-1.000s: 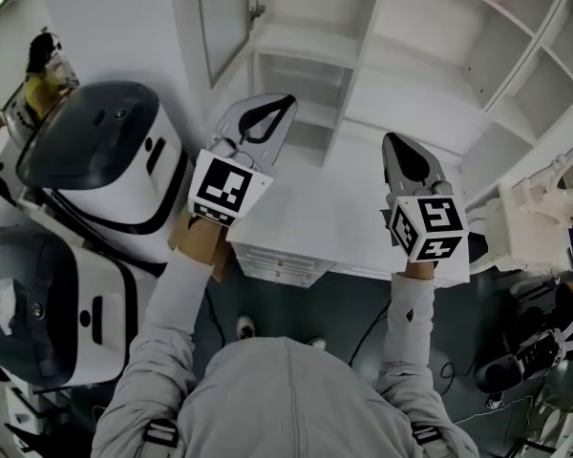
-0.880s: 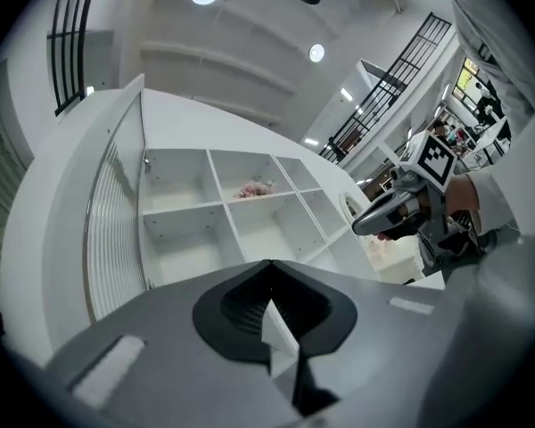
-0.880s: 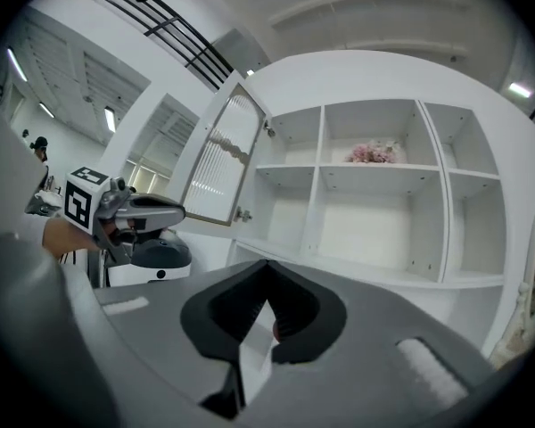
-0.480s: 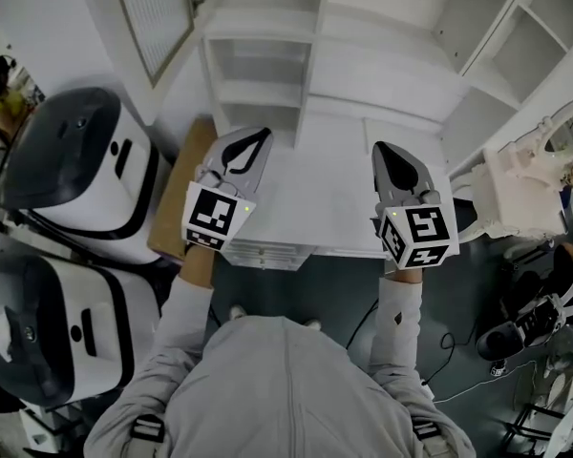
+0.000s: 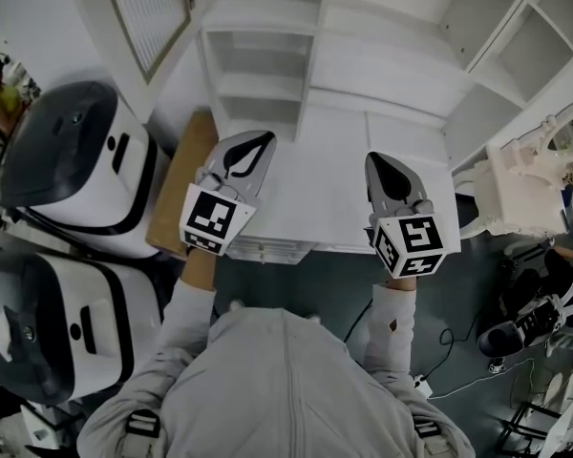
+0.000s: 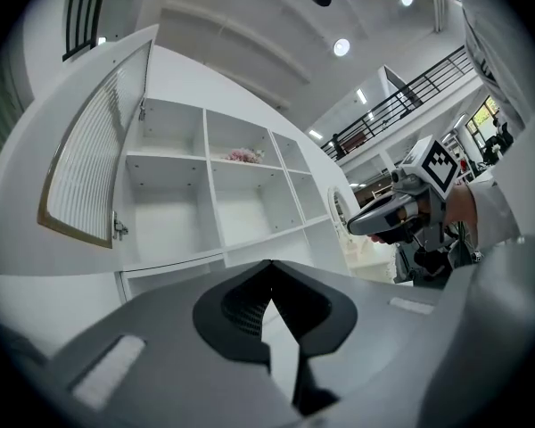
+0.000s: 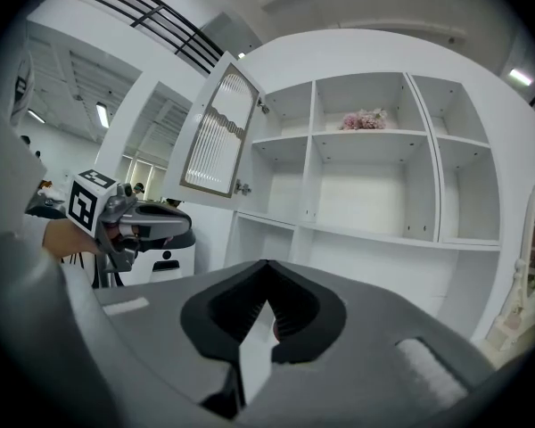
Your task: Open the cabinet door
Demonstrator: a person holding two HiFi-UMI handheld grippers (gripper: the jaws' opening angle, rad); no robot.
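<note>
1. Over the white bench [image 5: 315,208], in the head view, you hold both grippers side by side and well apart. The left claw [image 5: 258,139] and the right claw [image 5: 377,160] both point toward the cabinet [image 5: 267,60]. Each gripper carries its marker cube at the end nearest your sleeves.
2. In the same view, locate the cabinet door [image 5: 148,12] at the upper left. It stands swung out from the cabinet's left side, so the shelf compartments are exposed. Neither claw touches the door.
3. On your left, note a brown box [image 5: 180,184] just beside the bench. Two white machines with dark lids [image 5: 72,156] stand beyond it.
4. In the left gripper view, the left claw is clenched. Its tips meet and nothing lies between them. The cabinet door hangs at the upper left, a ribbed panel set in a frame, with small metal fittings on the edge nearest the cabinet. A spray of pink flowers [image 6: 242,155] lies on an upper shelf. The right claw shows at the right of this view, held level and clear of the cabinet.
5. In the right gripper view, the right claw is likewise clenched on nothing, tips together. The cabinet door stands open to the left of the compartments. The flowers sit on the upper middle shelf. The left claw appears at the left edge. An ornate white frame [image 7: 524,275] shows at the far right.
</note>
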